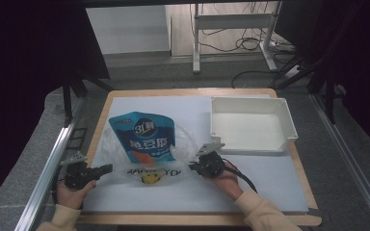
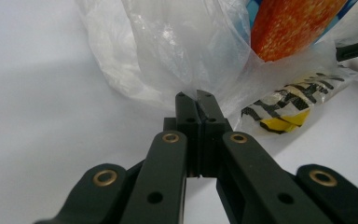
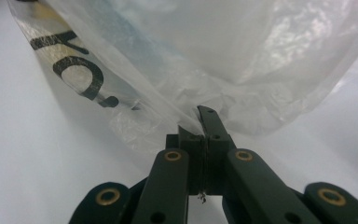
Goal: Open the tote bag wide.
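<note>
Both grippers, left gripper (image 1: 107,168) and right gripper (image 1: 191,166), pinch opposite edges of the clear plastic bag (image 1: 144,159) lying mid-table, jaws clamped together; its blue pouch (image 1: 143,137) reads "3" beside unreadable characters, bag lettering "YO".

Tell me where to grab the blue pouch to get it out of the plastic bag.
Grip the pouch by its flat bottom edge, coming from the person's side of the table. It lies flat inside the clear bag, whose printed near end faces the person, where both grippers, left and right, are shut on it.
</note>
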Demonstrator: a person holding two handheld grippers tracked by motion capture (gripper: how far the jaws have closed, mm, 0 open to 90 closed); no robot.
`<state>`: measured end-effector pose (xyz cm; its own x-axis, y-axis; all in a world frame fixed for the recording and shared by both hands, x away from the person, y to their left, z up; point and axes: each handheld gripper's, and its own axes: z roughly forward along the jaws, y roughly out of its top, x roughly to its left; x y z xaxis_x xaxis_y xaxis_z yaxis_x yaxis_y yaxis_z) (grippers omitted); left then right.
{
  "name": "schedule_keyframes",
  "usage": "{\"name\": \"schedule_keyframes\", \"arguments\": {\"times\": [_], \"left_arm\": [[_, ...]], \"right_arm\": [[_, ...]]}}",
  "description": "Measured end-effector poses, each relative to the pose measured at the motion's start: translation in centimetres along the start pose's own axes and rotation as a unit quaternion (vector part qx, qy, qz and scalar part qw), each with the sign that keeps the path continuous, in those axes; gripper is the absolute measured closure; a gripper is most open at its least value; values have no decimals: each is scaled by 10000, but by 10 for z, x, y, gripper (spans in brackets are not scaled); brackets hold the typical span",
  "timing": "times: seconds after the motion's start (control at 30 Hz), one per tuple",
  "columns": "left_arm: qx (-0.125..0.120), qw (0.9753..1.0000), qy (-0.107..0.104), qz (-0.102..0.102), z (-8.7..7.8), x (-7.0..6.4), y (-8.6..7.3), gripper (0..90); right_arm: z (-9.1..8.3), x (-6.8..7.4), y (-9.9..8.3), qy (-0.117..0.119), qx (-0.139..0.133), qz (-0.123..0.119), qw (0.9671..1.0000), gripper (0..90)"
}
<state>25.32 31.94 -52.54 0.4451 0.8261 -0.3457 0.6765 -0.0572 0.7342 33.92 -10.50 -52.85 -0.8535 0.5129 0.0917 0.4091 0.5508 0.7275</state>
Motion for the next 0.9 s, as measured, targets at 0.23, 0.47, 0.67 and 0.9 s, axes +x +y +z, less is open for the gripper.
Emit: {"name": "schedule_keyframes", "arguments": {"times": [0.23,0.47,0.67,0.9], "left_arm": [[293,9995,102,21,14,1,-7,900],[513,9984,200,99,29,1,-15,898],[480,9986,206,106,29,1,-16,896],[477,9985,209,145,29,0,-16,880]], "right_arm": [[4,2,-6,24,87,2,10000,885],[2,3,-8,-10,46,-48,10000,885],[2,3,-8,-38,42,-112,9999,884],[2,3,-8,-51,33,-137,9999,878]]}}
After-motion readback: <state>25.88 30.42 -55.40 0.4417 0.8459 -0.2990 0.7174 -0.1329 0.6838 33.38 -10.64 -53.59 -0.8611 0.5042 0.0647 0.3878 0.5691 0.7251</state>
